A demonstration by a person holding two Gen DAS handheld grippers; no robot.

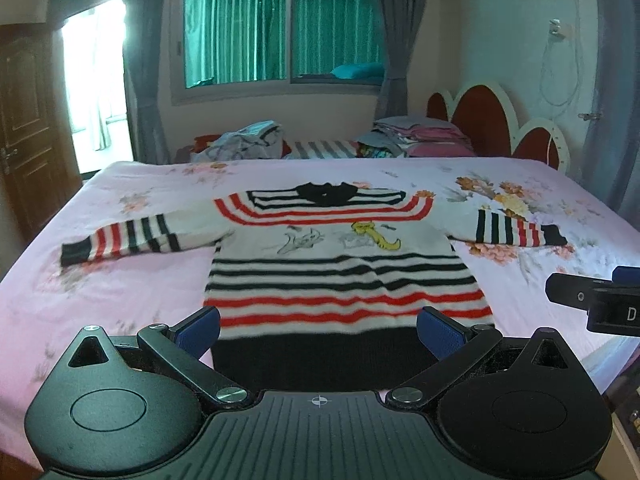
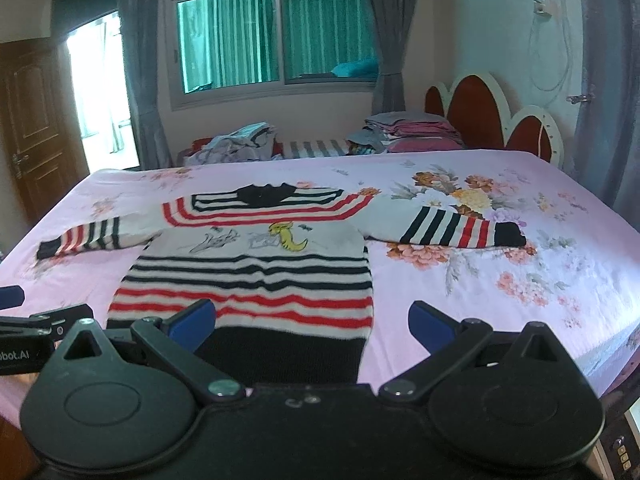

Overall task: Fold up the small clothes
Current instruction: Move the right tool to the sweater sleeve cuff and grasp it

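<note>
A small striped sweater lies flat on the pink floral bed, face up, both sleeves spread out, black hem nearest me. It has red, black and white stripes and a cartoon print on the chest. My left gripper is open just above the hem, its blue pads either side of the hem's width. My right gripper is open over the hem's right corner of the sweater. Each gripper shows at the edge of the other's view. Both are empty.
Piles of clothes and folded bedding lie at the far side of the bed. A red and white headboard stands at the right. A brown door is at the left, a window behind.
</note>
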